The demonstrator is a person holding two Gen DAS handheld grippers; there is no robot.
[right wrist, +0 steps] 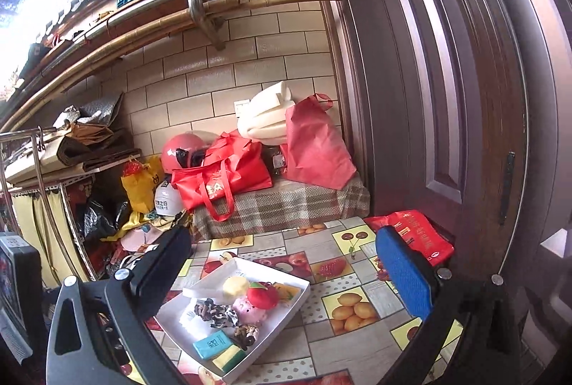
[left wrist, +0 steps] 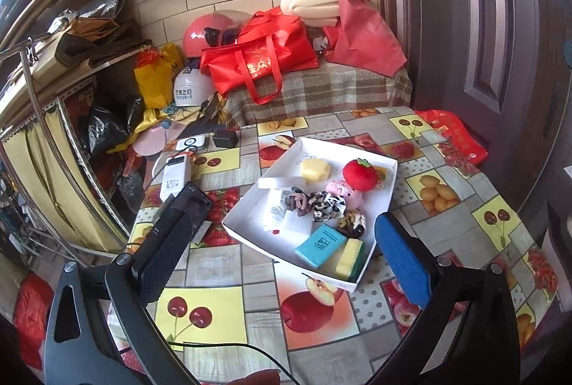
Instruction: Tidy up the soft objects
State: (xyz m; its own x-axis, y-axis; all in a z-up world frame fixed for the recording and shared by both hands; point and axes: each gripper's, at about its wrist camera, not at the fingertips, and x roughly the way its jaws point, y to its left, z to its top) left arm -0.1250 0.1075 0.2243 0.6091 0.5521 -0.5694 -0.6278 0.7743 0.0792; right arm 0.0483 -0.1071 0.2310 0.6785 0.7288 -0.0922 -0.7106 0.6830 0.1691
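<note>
Soft things gathered in a white tray

Soft things sit together in the white tray (left wrist: 388, 181) on the fruit-print tablecloth (left wrist: 447, 217): yellow sponge (left wrist: 314, 169), red plush apple (left wrist: 360, 174), scrunchies (left wrist: 327, 203), teal packet (left wrist: 321, 245), scouring pad (left wrist: 349, 259). Left gripper (left wrist: 282, 251) and right gripper (right wrist: 282, 272) both hover above, spread wide, holding nothing.

Landmark: tray (left wrist: 388, 186) on surface (left wrist: 447, 224). In tray, far side: foam block (left wrist: 314, 169) left of apple toy (left wrist: 360, 174). Mid-tray: scrunchies (left wrist: 316, 202). Near corner: soap packet (left wrist: 321, 245) beside sponge (left wrist: 349, 259), touching. Left of tray: phone (left wrist: 193, 202), power bank (left wrist: 173, 178). Behind tray: bench (left wrist: 314, 92) carrying bags (left wrist: 264, 59). Right of tray, at surface edge: flat bag (left wrist: 455, 134).
</note>
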